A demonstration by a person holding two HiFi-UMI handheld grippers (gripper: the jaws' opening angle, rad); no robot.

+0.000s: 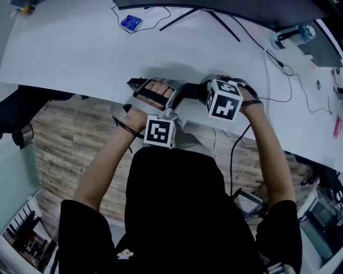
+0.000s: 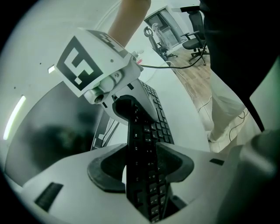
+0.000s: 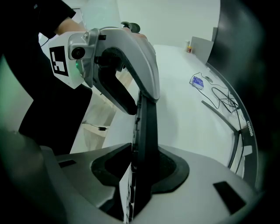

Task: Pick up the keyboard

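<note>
**A:** Where is the keyboard?

**B:** The black keyboard (image 2: 146, 144) is turned up on its long edge over the front edge of the white tabletop (image 1: 69, 53), just ahead of the person's chest. It runs from one gripper to the other, and its keys face the person.

**A:** What has hold of it?

**B:** Both grippers, one at each end. In the left gripper view, the left gripper (image 2: 141, 168) has its fingers (image 2: 105, 175) at a middling width. The keyboard stands between them with a dark pad pressed on each face.

**A:** And the other end?

**B:** The right gripper (image 3: 140, 169) clamps it. In the right gripper view the keyboard shows edge-on, as a thin dark slab. The fingers (image 3: 173, 173) are closed on both its faces. This gripper points steeply down, and the left one leans at a shallower angle.

**A:** Does the keyboard touch the tabletop?

**B:** I cannot tell. In the head view the hands and the marker cubes (image 1: 224, 101) cover its lower edge.

**A:** What else is there?

**B:** A dark monitor (image 1: 252, 10) stands at the far edge of the tabletop on a black stand. Thin cables (image 1: 284, 69) trail across the tabletop, and a small blue object (image 1: 131, 22) lies near the stand. A wooden floor (image 1: 69, 134) shows below the tabletop's front edge.
</note>
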